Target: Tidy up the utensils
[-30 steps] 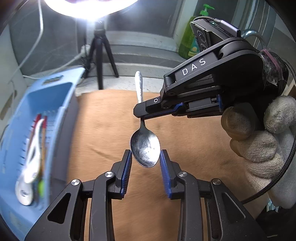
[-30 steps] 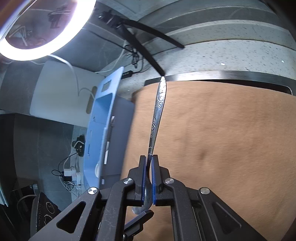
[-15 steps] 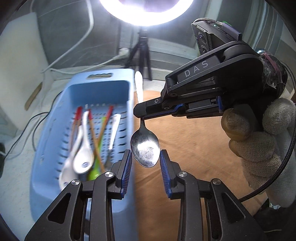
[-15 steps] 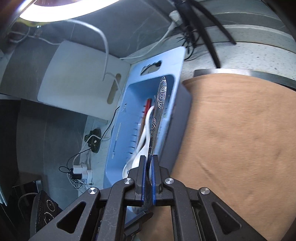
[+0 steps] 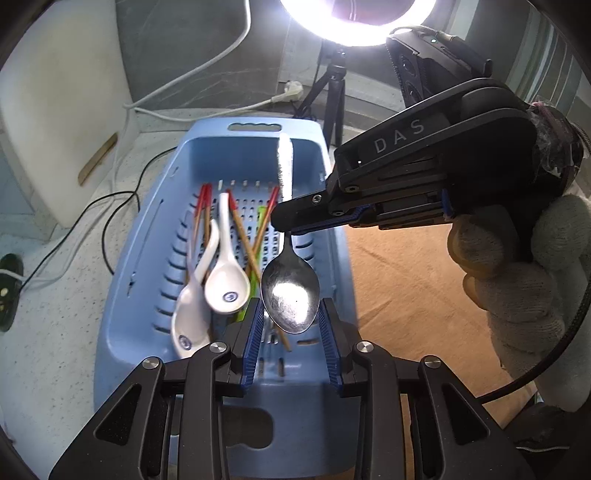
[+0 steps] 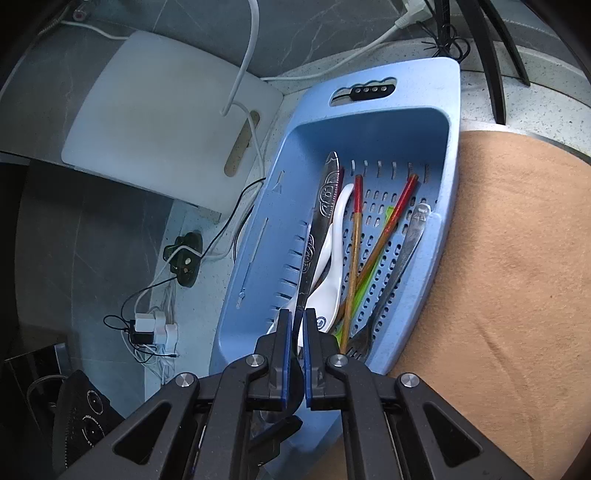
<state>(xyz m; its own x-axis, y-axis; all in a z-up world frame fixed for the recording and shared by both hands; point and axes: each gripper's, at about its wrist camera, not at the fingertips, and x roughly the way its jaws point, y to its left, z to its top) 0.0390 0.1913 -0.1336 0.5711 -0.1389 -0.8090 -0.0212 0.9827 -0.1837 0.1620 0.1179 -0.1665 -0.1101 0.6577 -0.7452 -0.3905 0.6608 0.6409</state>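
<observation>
A metal spoon hangs over the blue slotted basket. My right gripper, held by a gloved hand, is shut on its neck. In the left wrist view my left gripper has its blue pads against the two sides of the bowl. From the right wrist view, the right gripper clamps the embossed handle, which points along the basket; the bowl is hidden below. In the basket lie two white ceramic spoons, red-tipped chopsticks, a green stick and a metal fork.
A brown cloth covers the counter right of the basket. A white cutting board leans at the back left, with cables and plugs beside it. A ring light on a tripod stands behind the basket.
Both grippers carried the spoon leftward together, from above the brown cloth to above the blue basket. The grip on the spoon looks the same.
</observation>
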